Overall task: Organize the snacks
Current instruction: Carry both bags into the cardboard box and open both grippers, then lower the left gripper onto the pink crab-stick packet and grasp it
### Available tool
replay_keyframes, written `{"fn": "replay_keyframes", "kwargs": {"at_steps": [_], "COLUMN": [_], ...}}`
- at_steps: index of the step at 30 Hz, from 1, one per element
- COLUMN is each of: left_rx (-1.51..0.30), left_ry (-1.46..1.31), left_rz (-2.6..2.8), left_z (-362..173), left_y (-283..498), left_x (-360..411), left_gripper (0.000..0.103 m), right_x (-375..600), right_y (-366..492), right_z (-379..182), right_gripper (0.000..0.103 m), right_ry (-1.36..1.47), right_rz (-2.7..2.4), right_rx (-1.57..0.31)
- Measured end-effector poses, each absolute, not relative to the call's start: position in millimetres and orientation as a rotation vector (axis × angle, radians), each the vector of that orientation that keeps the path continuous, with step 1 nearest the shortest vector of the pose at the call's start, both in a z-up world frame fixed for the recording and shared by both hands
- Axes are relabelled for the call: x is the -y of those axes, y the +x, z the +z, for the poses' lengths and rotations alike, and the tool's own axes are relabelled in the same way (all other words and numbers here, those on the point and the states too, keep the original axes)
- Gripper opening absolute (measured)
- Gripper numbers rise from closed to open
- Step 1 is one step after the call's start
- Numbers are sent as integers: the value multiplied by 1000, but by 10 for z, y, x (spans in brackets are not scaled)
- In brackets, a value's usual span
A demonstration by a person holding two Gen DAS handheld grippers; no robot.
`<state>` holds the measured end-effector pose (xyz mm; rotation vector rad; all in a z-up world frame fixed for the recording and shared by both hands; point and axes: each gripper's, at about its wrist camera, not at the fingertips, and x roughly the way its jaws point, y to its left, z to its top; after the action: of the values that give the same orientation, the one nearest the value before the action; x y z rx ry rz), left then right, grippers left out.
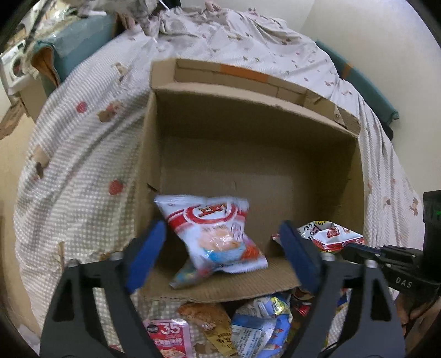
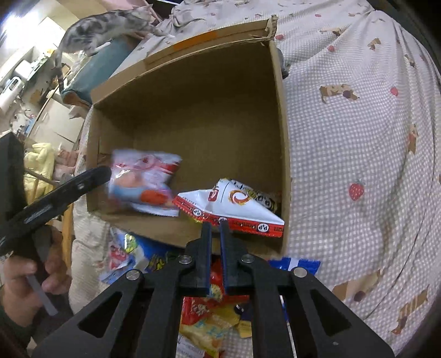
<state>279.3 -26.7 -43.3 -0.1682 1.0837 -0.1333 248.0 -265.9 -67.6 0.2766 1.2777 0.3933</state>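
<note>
While a grey cat perches at the bed's far edge, the cardboard box lies mid-bed. Left hand-held gripper gapes wide around the white-red snack bag at the box mouth; right hand-held gripper pinches the red-trimmed packet.

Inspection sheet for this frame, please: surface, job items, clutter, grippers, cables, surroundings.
Surface: bed under checked, printed sheet.
Job's things: open cardboard box; blurred white-red snack bag at its near left; white-red-edged pouch at its near right.
Clutter: loose snack packets heaped before the box.
Grippers: left gripper open, empty; right gripper shut on the pouch's edge.
Cables: nothing seen.
Surroundings: grey tabby cat beyond the box; cluttered room at left.
</note>
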Motion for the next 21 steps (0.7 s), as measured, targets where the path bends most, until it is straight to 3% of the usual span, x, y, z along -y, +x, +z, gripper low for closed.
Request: {"fn": "replay_keyframes", "kwargs": {"at_steps": [7, 21], "left_rx": [-1054, -1032], "left_ry": [-176, -143], "left_rz": [-129, -125], "left_z": [-364, -319], "left_y": [2770, 2702], "left_x": [234, 237], "left_gripper": [87, 87], "right_x": [2547, 2685], "right_y": [2727, 2743], "right_z": [-655, -600], "right_gripper": [9, 11], "right_ry": [212, 365], "right_rz": [343, 385], "right_rx": [-1130, -1117]}}
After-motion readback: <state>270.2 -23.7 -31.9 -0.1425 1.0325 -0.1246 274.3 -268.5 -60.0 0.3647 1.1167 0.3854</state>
